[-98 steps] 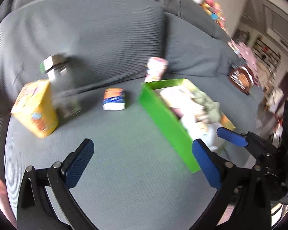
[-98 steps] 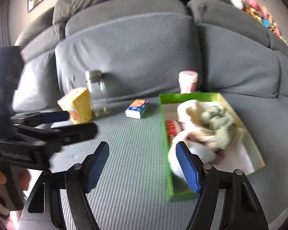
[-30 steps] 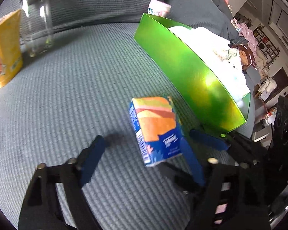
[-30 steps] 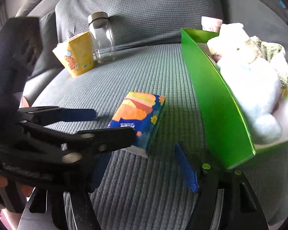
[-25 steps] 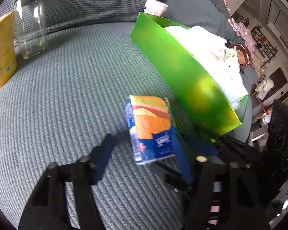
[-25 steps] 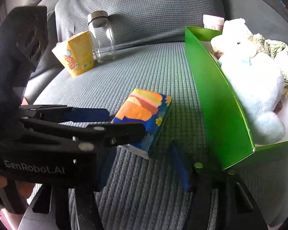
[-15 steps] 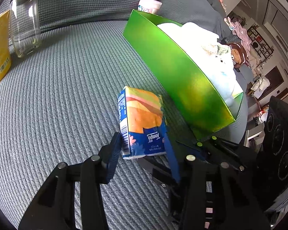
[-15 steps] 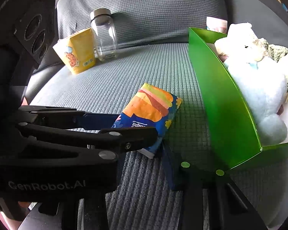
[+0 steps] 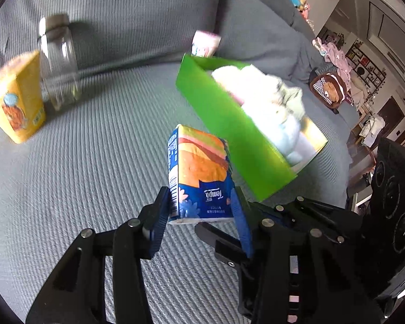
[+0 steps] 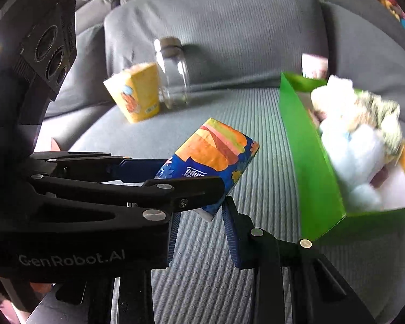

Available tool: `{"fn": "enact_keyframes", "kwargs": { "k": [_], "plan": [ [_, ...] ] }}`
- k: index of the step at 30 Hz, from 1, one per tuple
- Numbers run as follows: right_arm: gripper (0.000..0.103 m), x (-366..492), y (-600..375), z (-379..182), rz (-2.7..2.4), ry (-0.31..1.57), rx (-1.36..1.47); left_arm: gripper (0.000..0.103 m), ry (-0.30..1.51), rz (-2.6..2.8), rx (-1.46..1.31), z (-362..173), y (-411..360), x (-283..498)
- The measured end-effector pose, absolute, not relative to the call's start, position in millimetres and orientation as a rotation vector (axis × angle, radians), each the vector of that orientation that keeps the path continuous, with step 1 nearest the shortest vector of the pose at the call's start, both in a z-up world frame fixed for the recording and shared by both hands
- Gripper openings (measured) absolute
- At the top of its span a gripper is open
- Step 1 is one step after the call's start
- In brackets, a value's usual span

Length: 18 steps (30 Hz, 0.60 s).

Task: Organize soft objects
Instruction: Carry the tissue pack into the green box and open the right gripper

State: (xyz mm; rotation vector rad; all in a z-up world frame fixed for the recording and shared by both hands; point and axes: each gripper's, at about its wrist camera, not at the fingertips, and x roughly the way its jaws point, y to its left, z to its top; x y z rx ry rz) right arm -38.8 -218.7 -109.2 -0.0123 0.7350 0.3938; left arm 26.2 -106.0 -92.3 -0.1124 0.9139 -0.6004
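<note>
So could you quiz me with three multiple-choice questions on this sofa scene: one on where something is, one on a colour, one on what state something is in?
1. Where is the glass jar?
A. Inside the box
B. On the sofa seat beside the yellow carton
C. Between the grippers

2. What colour is the box that holds the plush toys?
A. Green
B. Red
C. Black

3. What state is the tissue pack in?
A. Lying loose on the seat
B. Tucked in the box
C. Clamped by both the left gripper and the right gripper, off the seat

Answers:
1 B: the jar stands next to the carton by the backrest.
2 A: its walls are bright green.
3 C: blue pads of both grippers press its lower end and it is off the cushion.
</note>
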Motion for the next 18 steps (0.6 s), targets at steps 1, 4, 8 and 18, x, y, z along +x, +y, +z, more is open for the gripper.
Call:
{"fn": "enact_keyframes", "kwargs": {
  "k": [1,4,8,18],
  "plan": [
    [0.034,-40,-221,-103,0.395,0.722,-0.010,0.044,0.898,-0.601,-0.109,-85,-108,26],
    [0.034,-42,-229,-86,0.397,0.686,-0.009,0.044,0.861,-0.597,-0.094,-65,-118,26],
    [0.034,-41,-248,-63,0.402,0.641,-0.012,0.044,0.812,-0.572,-0.060,-40,-140,25],
    [0.034,-29,-311,-32,0.401,0.592,-0.052,0.044,0.760,-0.508,-0.023,-8,-212,30]
  ]
}}
